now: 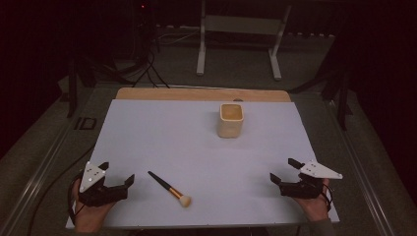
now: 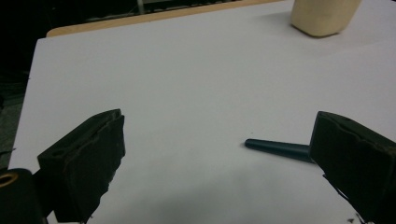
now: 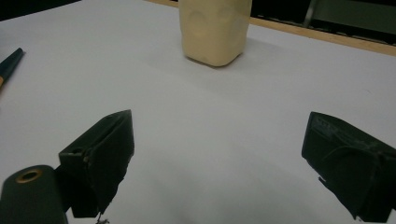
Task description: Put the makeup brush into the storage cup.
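A makeup brush (image 1: 169,188) with a dark handle and pale bristles lies on the white sheet near the front, just right of my left gripper (image 1: 117,173). That gripper is open; its own view shows the brush's dark handle tip (image 2: 275,149) beside the right jaw. A cream square cup (image 1: 230,120) stands upright toward the back centre, also seen as the cup (image 2: 324,16) and the cup (image 3: 215,29). My right gripper (image 1: 283,170) rests open at the front right, nothing between its jaws. The brush handle end (image 3: 10,60) shows at the far left of the right gripper view.
The white sheet (image 1: 162,132) covers a wooden table (image 1: 147,93) whose edge shows at the back. Beyond it stands a white metal frame (image 1: 201,44) on the floor, with cables (image 1: 147,69) at the back left.
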A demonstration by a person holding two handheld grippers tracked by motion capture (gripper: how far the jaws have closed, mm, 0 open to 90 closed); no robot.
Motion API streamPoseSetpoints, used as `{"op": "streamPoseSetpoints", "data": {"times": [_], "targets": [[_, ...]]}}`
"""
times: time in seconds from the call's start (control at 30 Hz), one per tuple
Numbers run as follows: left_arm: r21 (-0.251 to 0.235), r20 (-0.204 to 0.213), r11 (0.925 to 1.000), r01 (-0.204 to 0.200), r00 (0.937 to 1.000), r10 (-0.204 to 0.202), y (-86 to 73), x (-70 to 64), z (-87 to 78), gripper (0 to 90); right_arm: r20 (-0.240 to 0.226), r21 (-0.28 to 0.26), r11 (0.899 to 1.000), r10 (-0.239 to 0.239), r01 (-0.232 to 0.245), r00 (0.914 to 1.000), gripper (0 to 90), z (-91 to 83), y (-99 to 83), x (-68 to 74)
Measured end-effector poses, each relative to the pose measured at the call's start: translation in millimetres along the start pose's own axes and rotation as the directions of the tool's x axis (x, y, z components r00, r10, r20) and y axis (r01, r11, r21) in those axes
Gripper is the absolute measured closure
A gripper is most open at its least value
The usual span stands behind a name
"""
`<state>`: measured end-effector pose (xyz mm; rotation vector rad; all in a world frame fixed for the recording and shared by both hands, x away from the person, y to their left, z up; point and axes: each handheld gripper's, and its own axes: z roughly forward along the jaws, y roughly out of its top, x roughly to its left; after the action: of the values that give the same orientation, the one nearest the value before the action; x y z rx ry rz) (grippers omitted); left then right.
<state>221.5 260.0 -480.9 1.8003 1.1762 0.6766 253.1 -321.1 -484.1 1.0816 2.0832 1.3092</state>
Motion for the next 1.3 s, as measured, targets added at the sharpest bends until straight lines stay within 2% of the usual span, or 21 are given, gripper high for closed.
{"op": "streamPoseSetpoints", "data": {"times": [0.2,0.37,0.43,0.53,0.63,0.77,1.0,1.27,1.3], "targets": [[-0.007,0.038,0.9997,-0.023,0.999,0.024,3.3,-8.8,2.0,4.8,-0.004,0.004,1.0,-0.002,0.002,1.0,9.3,1.1,0.4,1.1],[-0.016,0.071,0.9981,-0.059,0.9957,0.06,8.8,-18.6,2.6,4.9,-0.006,0.004,1.0,-0.004,0.004,1.0,9.3,2.1,0.8,2.0],[-0.023,0.086,0.9978,-0.062,0.9943,0.063,10.9,-22.1,3.1,5.1,-0.007,0.003,1.0,-0.005,0.005,1.0,9.3,2.3,1.1,2.4],[-0.021,0.115,0.9965,-0.081,0.9899,0.083,14.1,-25.5,5.1,5.1,-0.01,0.001,1.0,-0.006,0.006,0.9999,9.3,2.5,1.4,2.9],[-0.035,0.142,0.9965,-0.077,0.9866,0.081,18.8,-27.2,7.5,5.1,-0.013,0.003,1.0,-0.007,0.007,0.9999,9.3,3.5,1.7,3.6],[-0.049,0.157,0.9937,-0.101,0.9816,0.108,27.4,-31.6,10.7,5.1,-0.012,0.0,1.0,-0.009,0.009,0.9999,9.3,4.2,2.8,4.9],[-0.067,0.186,0.9844,-0.163,0.9673,0.173,45.1,-42.4,17.8,5.0,-0.012,-0.002,1.0,-0.011,0.01,0.9999,9.3,5.0,3.6,5.7],[-0.064,0.218,0.974,-0.217,0.9493,0.226,62.3,-51.2,30.8,5.0,-0.008,0.001,1.0,-0.005,0.005,1.0,9.3,4.7,3.3,4.4],[-0.064,0.218,0.974,-0.217,0.9493,0.226,62.3,-51.2,30.8,5.1,-0.008,0.001,1.0,-0.005,0.005,1.0,9.3,4.7,3.3,4.4]]}}
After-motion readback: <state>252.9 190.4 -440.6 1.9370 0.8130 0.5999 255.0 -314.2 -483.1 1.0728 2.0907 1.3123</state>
